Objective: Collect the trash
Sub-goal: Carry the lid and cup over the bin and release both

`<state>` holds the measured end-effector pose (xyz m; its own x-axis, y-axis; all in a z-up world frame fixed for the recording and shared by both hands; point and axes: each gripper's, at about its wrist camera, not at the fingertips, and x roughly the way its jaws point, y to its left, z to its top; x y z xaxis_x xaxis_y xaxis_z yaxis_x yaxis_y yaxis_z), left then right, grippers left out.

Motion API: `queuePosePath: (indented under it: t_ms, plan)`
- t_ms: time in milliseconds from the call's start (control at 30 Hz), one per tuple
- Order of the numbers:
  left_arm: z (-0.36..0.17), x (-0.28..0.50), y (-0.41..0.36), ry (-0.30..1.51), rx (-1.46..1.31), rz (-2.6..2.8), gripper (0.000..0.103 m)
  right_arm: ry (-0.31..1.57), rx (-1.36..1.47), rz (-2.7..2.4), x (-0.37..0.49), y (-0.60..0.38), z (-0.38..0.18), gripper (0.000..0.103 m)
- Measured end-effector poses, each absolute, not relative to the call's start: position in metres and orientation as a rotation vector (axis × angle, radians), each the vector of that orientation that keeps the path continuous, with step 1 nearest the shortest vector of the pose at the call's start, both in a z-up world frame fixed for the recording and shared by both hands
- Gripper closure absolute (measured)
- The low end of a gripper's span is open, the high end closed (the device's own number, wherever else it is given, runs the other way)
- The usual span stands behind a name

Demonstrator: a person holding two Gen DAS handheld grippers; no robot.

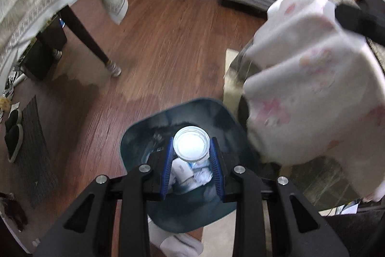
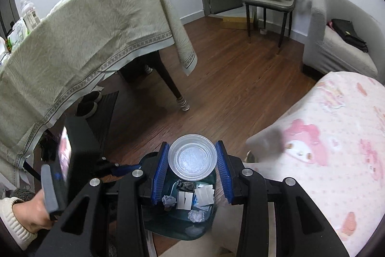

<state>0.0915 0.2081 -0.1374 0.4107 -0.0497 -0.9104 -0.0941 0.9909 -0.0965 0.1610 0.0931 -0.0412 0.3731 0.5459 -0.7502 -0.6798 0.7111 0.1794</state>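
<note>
A dark teal trash bin (image 1: 217, 115) stands on the wooden floor, holding crumpled tissues and paper scraps (image 1: 190, 172). My left gripper (image 1: 191, 148) is shut on a clear plastic cup (image 1: 191, 143) and holds it over the bin's opening. In the right wrist view, my right gripper (image 2: 192, 161) is shut on another clear plastic cup (image 2: 192, 155), directly above the same bin (image 2: 204, 228) with its trash (image 2: 192, 199). The left gripper's body (image 2: 72, 155) and the hand holding it show at the lower left of that view.
A table with a beige cloth (image 2: 84, 40) and dark legs (image 2: 168, 78) stands to the left. A pink patterned sleeve (image 1: 312, 93) fills the right. A grey sofa (image 2: 336, 40) and a chair (image 2: 272, 4) with plants stand at the back. Slippers (image 1: 13, 134) lie by a mat.
</note>
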Motion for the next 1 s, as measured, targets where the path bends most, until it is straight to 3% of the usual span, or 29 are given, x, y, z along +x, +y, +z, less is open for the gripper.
queuePosePath:
  t_ms: [300,400,833,1000]
  plan:
    - [-0.178,0.083,0.210,1.254,-0.107,-0.004,0.070,0.945,-0.207,0.802,0.162,0.118,-0.064,0.063]
    - [-0.180,0.079,0.209,1.257,-0.084,-0.009,0.059,0.962,-0.221,0.804,0.162,0.126,-0.071,0.063]
    - [-0.138,0.066,0.237,1.141,-0.154,0.026,0.060,1.043,-0.275,0.798,0.159,0.148,-0.111,0.063]
    - [-0.115,0.060,0.247,1.078,-0.158,0.055,0.065,1.093,-0.308,0.787,0.156,0.155,-0.136,0.063]
